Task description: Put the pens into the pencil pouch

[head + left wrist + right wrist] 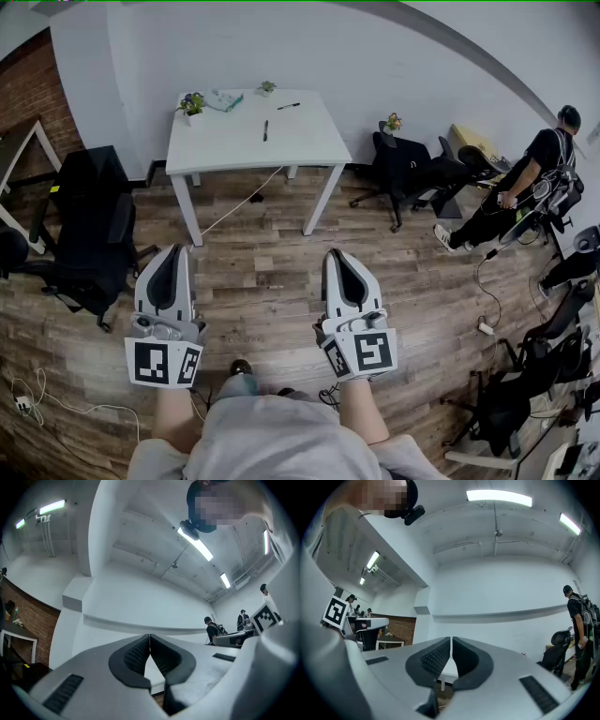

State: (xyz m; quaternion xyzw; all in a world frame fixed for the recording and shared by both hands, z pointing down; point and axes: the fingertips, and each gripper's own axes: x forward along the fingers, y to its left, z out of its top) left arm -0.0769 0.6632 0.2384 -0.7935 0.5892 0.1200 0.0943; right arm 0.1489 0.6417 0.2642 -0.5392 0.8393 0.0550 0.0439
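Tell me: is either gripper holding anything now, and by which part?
Nothing is held. The left gripper and right gripper have jaws together, empty; the pens lie on the table.

One dark pen (265, 130) lies near the middle of the white table (225, 155), a second pen (289, 106) lies toward its far edge, and the pale teal pencil pouch (223, 99) lies flat at the far left.

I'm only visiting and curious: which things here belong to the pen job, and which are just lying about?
For the job: middle pen, far pen, teal pouch, white table, left gripper and right gripper, both shut, empty.
Lying about: left plant, back plant, black chair, floor cable.
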